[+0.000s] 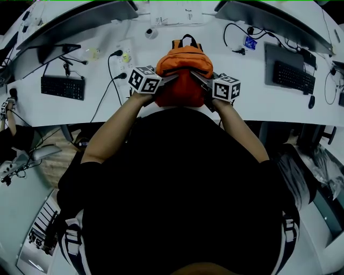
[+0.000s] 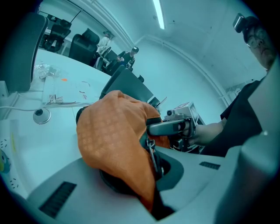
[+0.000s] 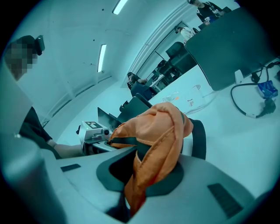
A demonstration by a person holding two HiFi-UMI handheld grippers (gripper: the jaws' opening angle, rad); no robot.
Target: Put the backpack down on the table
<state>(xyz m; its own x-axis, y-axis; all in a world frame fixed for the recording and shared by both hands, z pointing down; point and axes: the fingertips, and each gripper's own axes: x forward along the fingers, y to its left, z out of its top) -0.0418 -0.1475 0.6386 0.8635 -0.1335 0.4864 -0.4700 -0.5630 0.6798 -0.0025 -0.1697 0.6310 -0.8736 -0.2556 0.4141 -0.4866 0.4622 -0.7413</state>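
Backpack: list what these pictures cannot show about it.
- Whether the backpack already rests on the table: in the head view its own bulk, the left gripper and the right gripper cover its base; in both gripper views bunched orange fabric blocks the underside.
- Its side nearest the person: head view, hidden behind the grippers and the dark torso.
- Print on the papers beyond it: too small.

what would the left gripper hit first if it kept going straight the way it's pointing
The backpack: the left gripper has its jaws shut on it. Past it, likely the right gripper, though depth is unclear.
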